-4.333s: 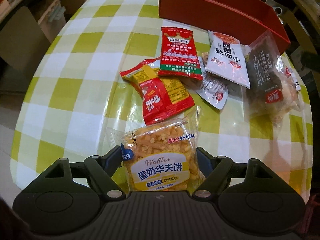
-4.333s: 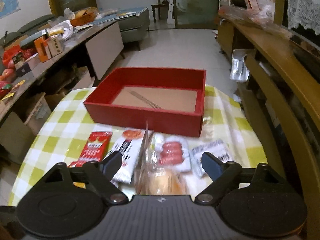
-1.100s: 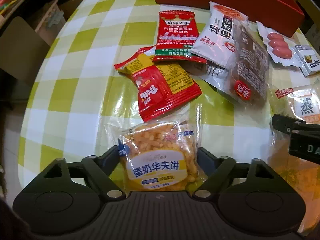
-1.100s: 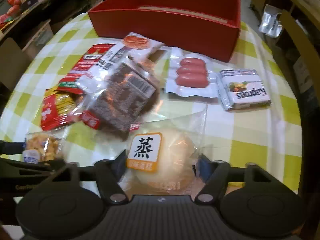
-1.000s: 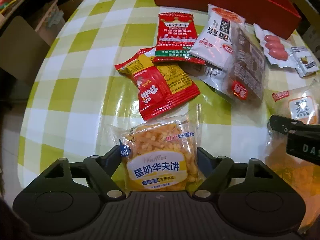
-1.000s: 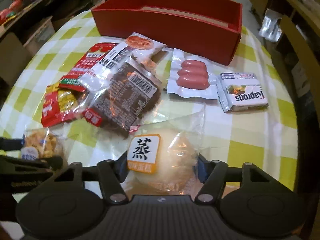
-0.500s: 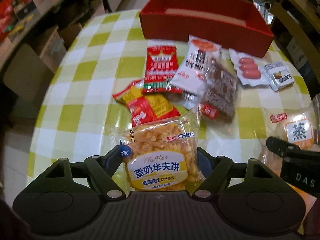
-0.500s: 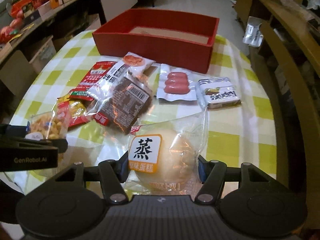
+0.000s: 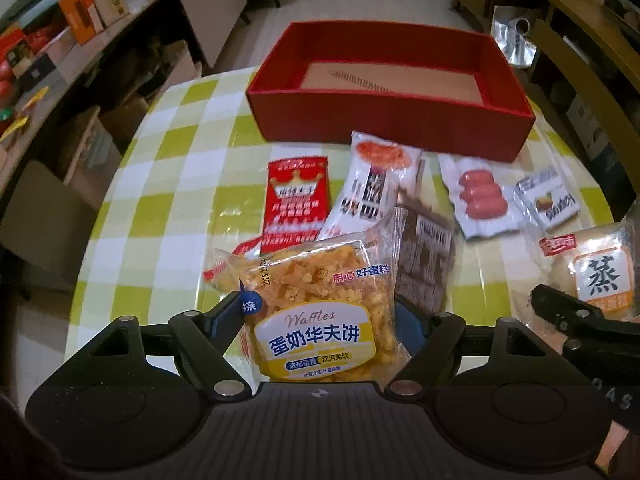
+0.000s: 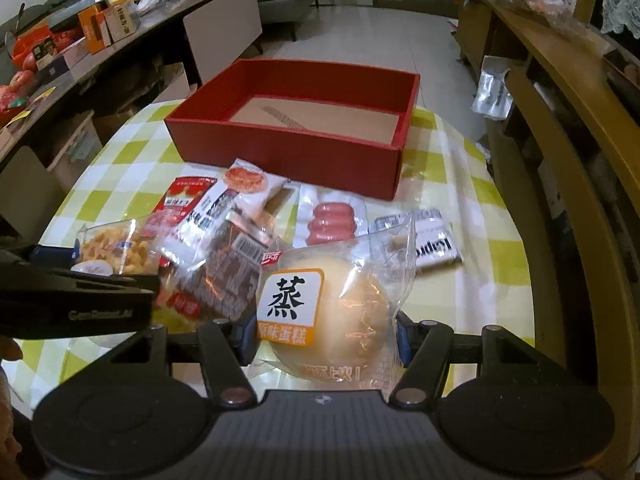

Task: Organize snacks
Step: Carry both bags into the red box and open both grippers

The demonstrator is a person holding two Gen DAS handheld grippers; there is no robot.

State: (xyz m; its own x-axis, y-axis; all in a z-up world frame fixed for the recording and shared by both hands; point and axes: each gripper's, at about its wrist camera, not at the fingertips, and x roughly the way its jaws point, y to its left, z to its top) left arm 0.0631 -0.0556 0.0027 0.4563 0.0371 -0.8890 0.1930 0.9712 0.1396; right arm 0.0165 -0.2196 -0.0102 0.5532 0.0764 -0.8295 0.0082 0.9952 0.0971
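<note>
My left gripper (image 9: 322,318) is shut on a clear packet of yellow waffle snack (image 9: 316,304), held above the checked table (image 9: 168,184). My right gripper (image 10: 322,332) is shut on a bagged steamed cake (image 10: 332,312), also lifted; this cake (image 9: 592,276) shows at the right edge of the left wrist view. The waffle packet (image 10: 116,254) and the left gripper's side appear at the left of the right wrist view. An empty red box (image 9: 384,92) (image 10: 296,136) stands at the far side of the table.
Loose snacks lie between me and the box: a red packet (image 9: 296,200), a white packet (image 9: 372,184), a dark packet (image 9: 424,256), a sausage pack (image 9: 480,200) and a small white pack (image 9: 548,204). Cluttered shelves run along the left; a wooden frame (image 10: 560,160) stands at the right.
Both grippers have risen with their packets and tilted up. The red box's inside and the room beyond have come into view.
</note>
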